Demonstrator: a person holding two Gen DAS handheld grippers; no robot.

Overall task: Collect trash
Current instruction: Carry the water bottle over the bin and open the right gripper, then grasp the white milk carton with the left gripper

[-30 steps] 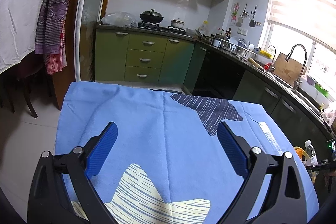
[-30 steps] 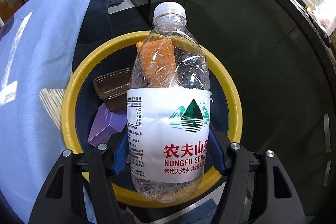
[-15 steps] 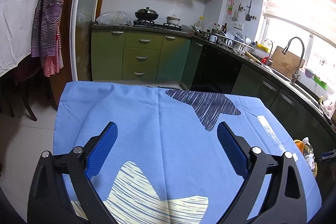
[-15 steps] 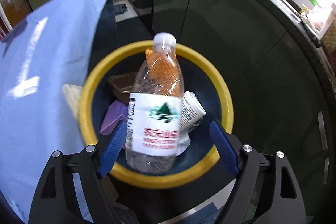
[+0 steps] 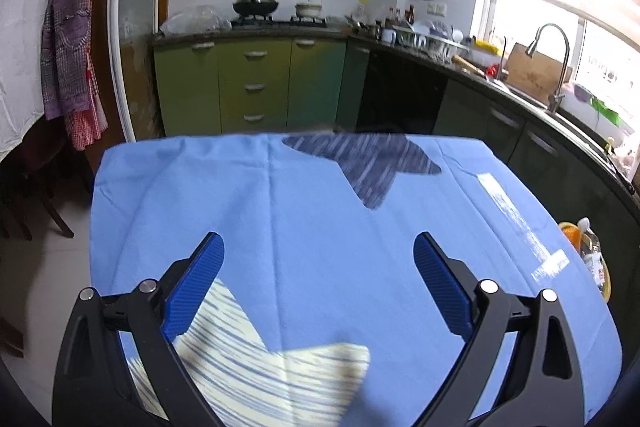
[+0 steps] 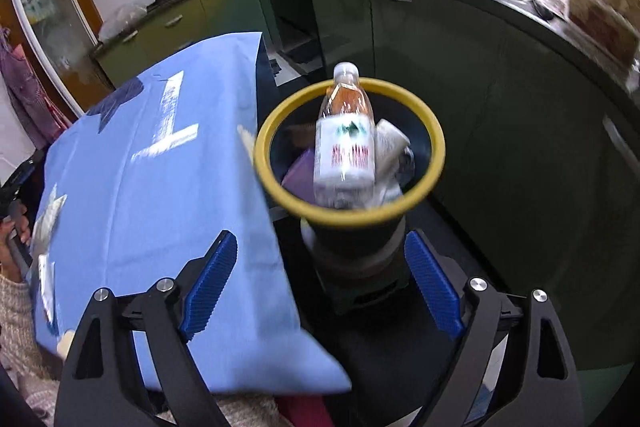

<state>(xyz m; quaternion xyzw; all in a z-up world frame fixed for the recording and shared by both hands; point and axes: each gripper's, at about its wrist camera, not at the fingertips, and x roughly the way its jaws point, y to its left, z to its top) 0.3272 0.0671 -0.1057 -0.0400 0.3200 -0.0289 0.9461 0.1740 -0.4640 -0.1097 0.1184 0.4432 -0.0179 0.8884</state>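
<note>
Your right gripper is empty, its jaws wide apart and opening further, with nothing between the blue pads. Beyond it, at twelve o'clock, the plastic water bottle stands tilted inside the yellow-rimmed bin; it is clear, white-capped and white-labelled with red lettering and a green mountain mark, and blurred. Beside it in the bin lie a purple box and a crumpled white carton. The blue tablecloth lies at ten o'clock, its edge just beside the rim. Your left gripper is wide open and empty over that cloth. Green cabinets stand farthest.
</note>
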